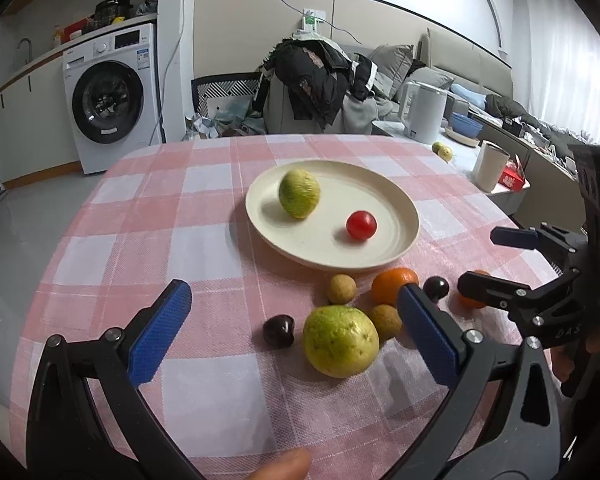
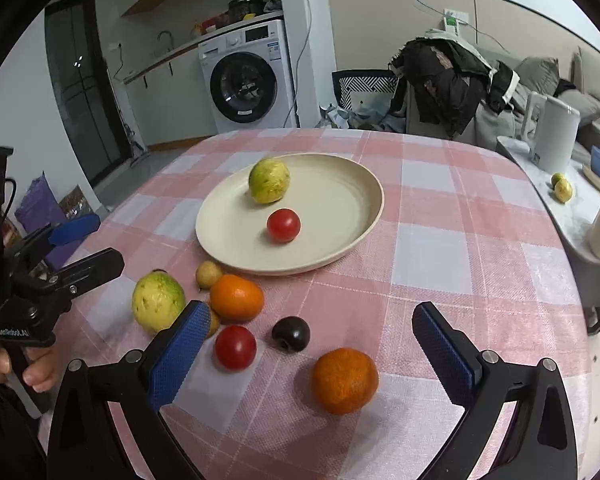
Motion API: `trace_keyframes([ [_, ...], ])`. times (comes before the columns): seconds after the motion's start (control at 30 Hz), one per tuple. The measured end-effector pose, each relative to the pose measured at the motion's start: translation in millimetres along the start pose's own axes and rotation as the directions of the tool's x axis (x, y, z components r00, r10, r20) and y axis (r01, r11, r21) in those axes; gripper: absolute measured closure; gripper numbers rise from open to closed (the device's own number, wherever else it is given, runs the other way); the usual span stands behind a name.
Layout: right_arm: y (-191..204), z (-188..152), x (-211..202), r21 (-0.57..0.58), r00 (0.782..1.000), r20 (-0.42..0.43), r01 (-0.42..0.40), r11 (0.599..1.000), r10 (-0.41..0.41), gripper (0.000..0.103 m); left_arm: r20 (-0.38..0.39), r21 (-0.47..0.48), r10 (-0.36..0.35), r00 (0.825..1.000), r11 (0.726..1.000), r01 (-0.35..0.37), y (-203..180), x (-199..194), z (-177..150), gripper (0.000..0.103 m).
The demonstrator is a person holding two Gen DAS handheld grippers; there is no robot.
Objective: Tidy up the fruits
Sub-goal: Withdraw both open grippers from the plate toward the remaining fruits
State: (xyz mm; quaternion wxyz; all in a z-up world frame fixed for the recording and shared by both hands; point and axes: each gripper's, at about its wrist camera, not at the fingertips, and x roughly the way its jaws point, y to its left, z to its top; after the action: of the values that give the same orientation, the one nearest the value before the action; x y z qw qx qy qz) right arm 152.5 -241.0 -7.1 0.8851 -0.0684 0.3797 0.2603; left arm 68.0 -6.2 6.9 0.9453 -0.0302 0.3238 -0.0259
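Both cams sit low over the checked tablecloth [image 1: 148, 216], each peeking out between its own 2 blue-padded fingers, and both face roughly toward the cream plate [image 1: 396, 248] with the washing machine [image 1: 112, 96] behind it. The left wrist view looks at the plate from its near-left side, close to the big green fruit [image 1: 340, 340]. The right wrist view sits on the plate's [image 2: 364, 224] near-right side, close to the orange [image 2: 345, 380]. They share the plate, the fruit pile just in front of it, the washer [image 2: 248, 76], and each catches the other gripper at its edge.
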Motion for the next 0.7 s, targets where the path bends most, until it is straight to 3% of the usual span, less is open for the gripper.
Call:
trace_keyframes([
  [0.37,6,-10,6,-0.08,0.997,-0.079,0.007,0.997,-0.013,0.0,-0.05,0.028,-0.015,0.999,0.999,0.016,-7,15,-5,0.0],
  [0.5,-1,-14,11,-0.078,0.989,-0.146,-0.012,0.997,0.001,0.0,-0.058,0.045,-0.027,0.998,0.999,0.03,-11,18,-6,0.0],
  [0.7,-18,-16,11,-0.002,0.986,-0.158,-0.056,0.998,0.055,0.001,-0.082,0.068,-0.036,0.996,0.997,0.042,-18,22,-9,0.0],
])
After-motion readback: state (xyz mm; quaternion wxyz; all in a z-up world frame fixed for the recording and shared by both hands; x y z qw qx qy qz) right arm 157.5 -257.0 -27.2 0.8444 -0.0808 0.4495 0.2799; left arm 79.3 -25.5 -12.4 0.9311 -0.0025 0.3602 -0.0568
